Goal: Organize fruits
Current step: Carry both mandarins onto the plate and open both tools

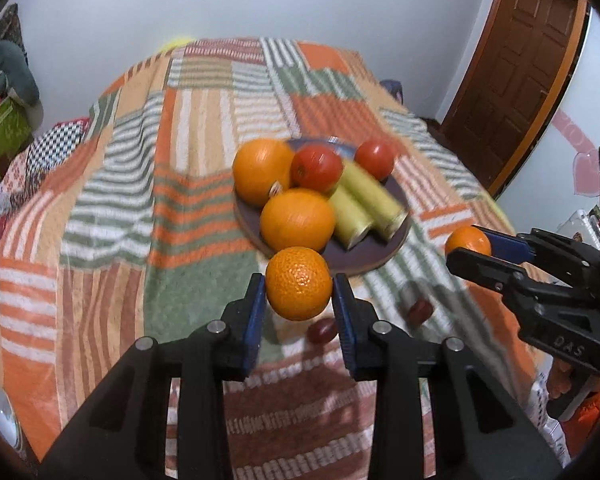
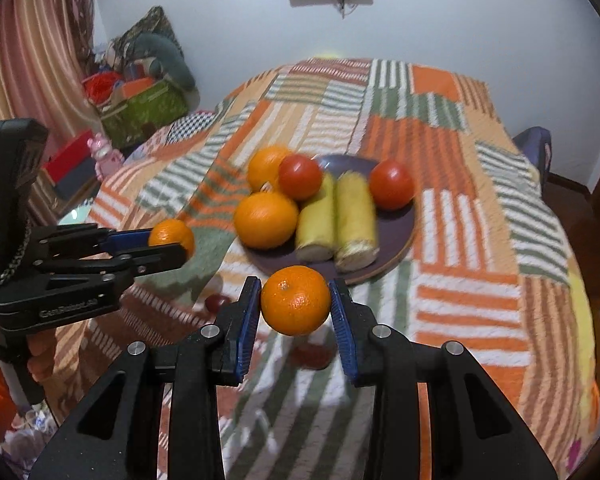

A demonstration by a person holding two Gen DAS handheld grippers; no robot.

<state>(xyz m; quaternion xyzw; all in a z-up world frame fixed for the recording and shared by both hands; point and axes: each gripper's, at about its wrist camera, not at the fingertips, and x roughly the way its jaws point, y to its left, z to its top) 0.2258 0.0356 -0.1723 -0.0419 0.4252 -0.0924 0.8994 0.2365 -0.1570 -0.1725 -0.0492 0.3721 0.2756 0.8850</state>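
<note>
My left gripper [image 1: 299,294] is shut on a small orange [image 1: 299,283] and holds it above the cloth, just in front of the dark plate [image 1: 364,258]. My right gripper [image 2: 295,302] is shut on another small orange [image 2: 296,300], also held in front of the plate [image 2: 400,236]. Each gripper shows in the other's view, the right one [image 1: 470,246] to the right of the plate, the left one [image 2: 172,240] to its left. The plate holds two big oranges [image 1: 297,219], two tomatoes [image 1: 316,167] and two corn cobs [image 1: 370,200].
Two small dark red fruits [image 1: 322,330] lie on the striped patchwork cloth [image 1: 140,184] under the grippers. A wooden door [image 1: 516,64] is at the right. Boxes and cushions [image 2: 140,108] stand at the left beyond the table edge.
</note>
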